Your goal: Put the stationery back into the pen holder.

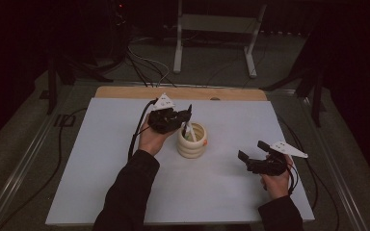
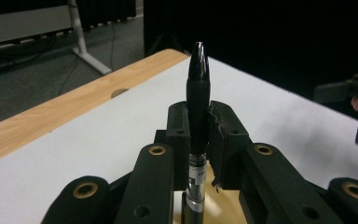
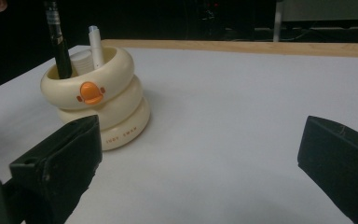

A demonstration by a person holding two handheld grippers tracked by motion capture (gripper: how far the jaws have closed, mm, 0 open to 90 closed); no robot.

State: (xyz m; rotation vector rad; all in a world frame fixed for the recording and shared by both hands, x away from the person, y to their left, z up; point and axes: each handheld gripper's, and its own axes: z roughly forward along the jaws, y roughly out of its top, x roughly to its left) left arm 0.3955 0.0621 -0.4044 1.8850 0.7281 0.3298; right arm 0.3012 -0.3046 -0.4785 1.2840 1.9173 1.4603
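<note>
- Cream ringed pen holder [image 1: 191, 140] sits mid-frame in the high view on the white table [image 1: 101, 159]; the left gripper [image 1: 185, 117] at its upper left clamps a black pen [image 1: 188, 129] above it. The right gripper [image 1: 251, 150], lower right, gapes empty.
- Left gripper view: centre, jaws pinch the pen, tip up.
- Right gripper view: holder upper left, black pen and a white pen [image 3: 95, 46] inside; jaws wide apart.

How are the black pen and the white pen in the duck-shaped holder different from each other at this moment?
The black pen is dark and stands taller; the white pen is pale and shorter. The left gripper is shut on the black pen, while nothing touches the white pen. The black pen stands at the cream holder's left side, the white pen nearer its middle. Both have their lower ends inside the holder.
</note>
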